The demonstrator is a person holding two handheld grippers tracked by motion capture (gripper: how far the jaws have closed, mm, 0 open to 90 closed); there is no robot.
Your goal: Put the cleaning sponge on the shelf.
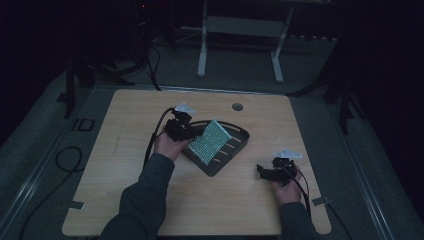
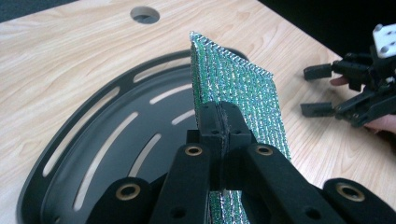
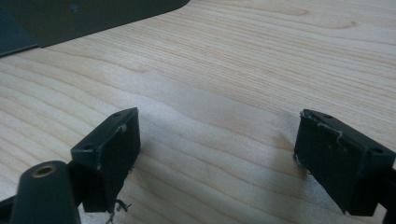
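Observation:
A green glittery cloth-like sheet (image 1: pixel 210 140) is lifted, tilted, over a black slotted tray (image 1: pixel 241 140) on the wooden table. My left gripper (image 1: pixel 186 131) is shut on the sheet's near edge; in the left gripper view the jaws pinch the sheet (image 2: pixel 233 88) at its lower end, with my left gripper (image 2: pixel 219 122) above the tray (image 2: pixel 84 154). My right gripper (image 1: pixel 261 171) rests low on the table to the right of the tray, open, nothing between its jaws. The right gripper view shows its pads (image 3: pixel 116 149) wide apart over bare wood, my right gripper (image 3: pixel 217 158) empty.
The table (image 1: pixel 125 190) has a round cable hole (image 1: pixel 237 106) near its far edge. A corner of the tray (image 3: pixel 93 14) lies ahead of the right jaws. Cables trail from both grippers. Beyond the table stands a white frame (image 1: pixel 240 30) on dark floor.

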